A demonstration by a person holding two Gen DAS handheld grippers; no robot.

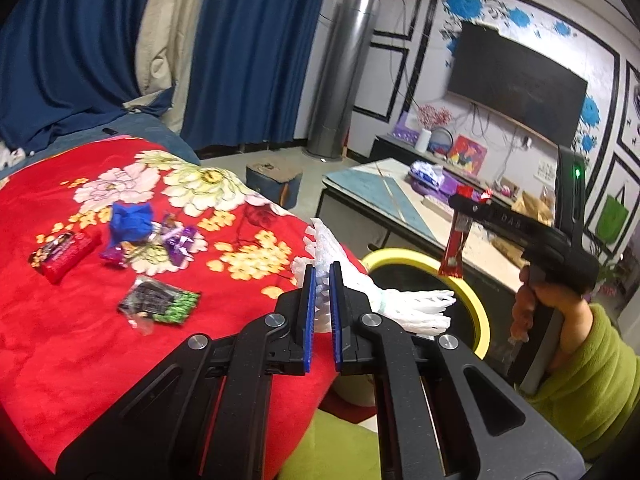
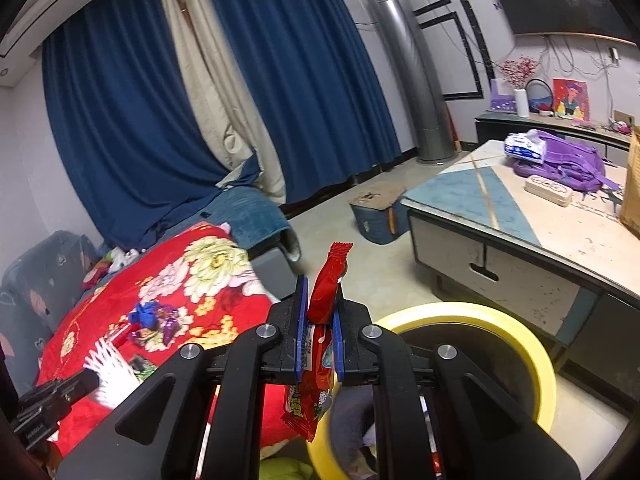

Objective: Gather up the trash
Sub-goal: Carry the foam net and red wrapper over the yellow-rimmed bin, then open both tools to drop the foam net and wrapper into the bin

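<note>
The left gripper point(image 1: 323, 280) is clamped on a white foam fruit net point(image 1: 404, 308), which passes between its blue pads and sticks out beyond them on both sides, held over the edge of the red flowered blanket point(image 1: 80, 344) and just beside the yellow-rimmed bin point(image 1: 472, 292). The right gripper point(image 2: 320, 308) is clamped on a red snack wrapper point(image 2: 320, 360), whose crimped top stands up past the fingertips while its printed lower end hangs down behind them, over the near rim of the bin. In the left wrist view that same wrapper dangles from the right gripper above the bin's far rim, with a hand and a green sleeve point(image 1: 592, 376) behind the handle. The wrapper carries green and white printed characters, too bent and small to read; the side of the right gripper bears pale letters that cannot be made out with certainty. Four pieces of trash lie on the blanket, well apart from both grippers: one red and black packet point(image 1: 64, 254), one crumpled blue wrapper point(image 1: 132, 220), one purple wrapper point(image 1: 176, 240) touching the blue one, and one black and green packet point(image 1: 160, 302) nearest the left gripper. There is one bin, and two items are held, one in each gripper. Beyond the bin stands a low table point(image 2: 500, 216) with a purple bag point(image 2: 568, 164) on it.
</note>
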